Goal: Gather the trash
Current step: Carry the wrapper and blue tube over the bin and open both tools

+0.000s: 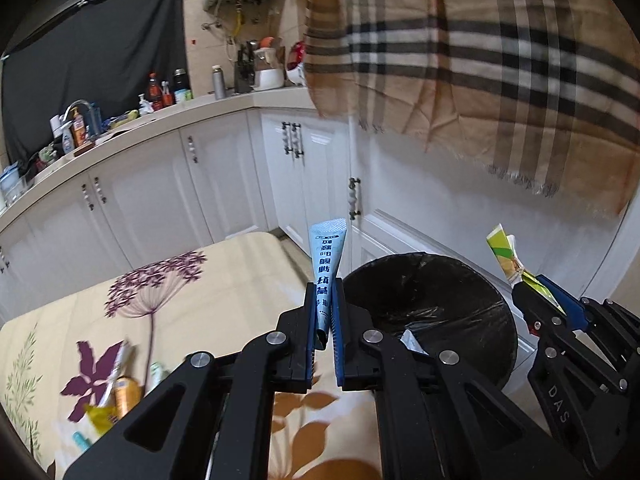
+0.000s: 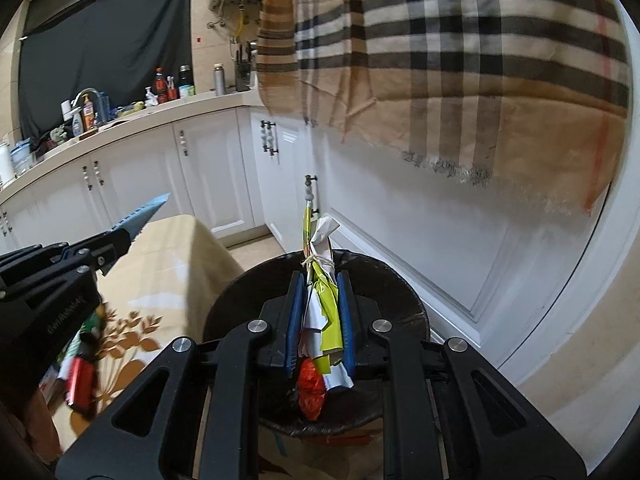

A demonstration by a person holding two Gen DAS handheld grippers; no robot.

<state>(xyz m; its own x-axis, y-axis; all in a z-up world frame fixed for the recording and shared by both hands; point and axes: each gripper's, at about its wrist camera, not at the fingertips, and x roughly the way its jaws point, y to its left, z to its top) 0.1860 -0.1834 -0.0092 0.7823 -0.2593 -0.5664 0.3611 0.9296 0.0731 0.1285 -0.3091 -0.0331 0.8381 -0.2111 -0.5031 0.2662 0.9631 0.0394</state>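
Step in hand: carrying trash to bin (image 1: 430, 312).
Left gripper (image 1: 324, 320) jaws clamped on sachet (image 1: 329, 256), near bin rim at 9 o'clock.
Right gripper (image 2: 320, 312) jaws clamped on wrapper bundle (image 2: 322, 280), over bin mouth.
More trash left on bench (image 1: 200, 280).
Next, likely: bring sachet over mouth, spread jaws, drop both.

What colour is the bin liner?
Black, glossy plastic; the bin liner shows best in the left wrist view.

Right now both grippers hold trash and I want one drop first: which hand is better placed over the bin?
Right. The right gripper, shut on the yellow wrapper bundle, sits above the black bin; the left gripper with the grey tube is probably beside its rim.
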